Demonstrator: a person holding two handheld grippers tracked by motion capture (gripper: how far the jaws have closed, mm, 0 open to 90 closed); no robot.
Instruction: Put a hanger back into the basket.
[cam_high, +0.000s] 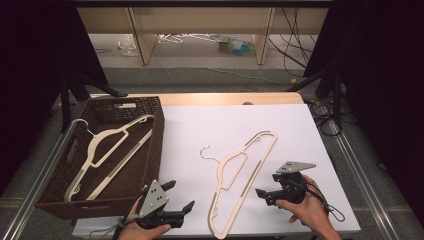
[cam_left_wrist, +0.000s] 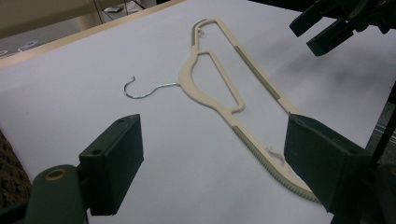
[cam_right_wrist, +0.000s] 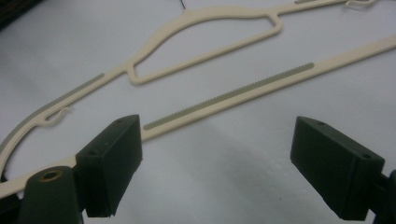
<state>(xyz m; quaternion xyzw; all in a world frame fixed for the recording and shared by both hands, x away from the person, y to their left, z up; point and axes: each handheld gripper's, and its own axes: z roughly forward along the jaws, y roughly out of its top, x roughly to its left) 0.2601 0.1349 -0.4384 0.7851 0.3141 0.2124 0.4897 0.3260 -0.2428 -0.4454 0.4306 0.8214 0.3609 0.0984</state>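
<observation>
Both grippers (cam_high: 177, 199) (cam_high: 262, 192) stood wide, empty, flanking the hanger (cam_high: 239, 175) near the table's (cam_high: 200, 130) front edge. Pickup pending; next likely needs a grip on its bar, then the basket (cam_high: 150, 150).

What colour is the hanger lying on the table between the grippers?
Cream, with grey-green grip strips; the hanger shows best in the left gripper view.

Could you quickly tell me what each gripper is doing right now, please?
Left gripper: open, holding nothing.
Right gripper: open, holding nothing, beside the hanger.

Cream hanger (cam_high: 239, 180); brown woven basket (cam_high: 150, 150)
</observation>
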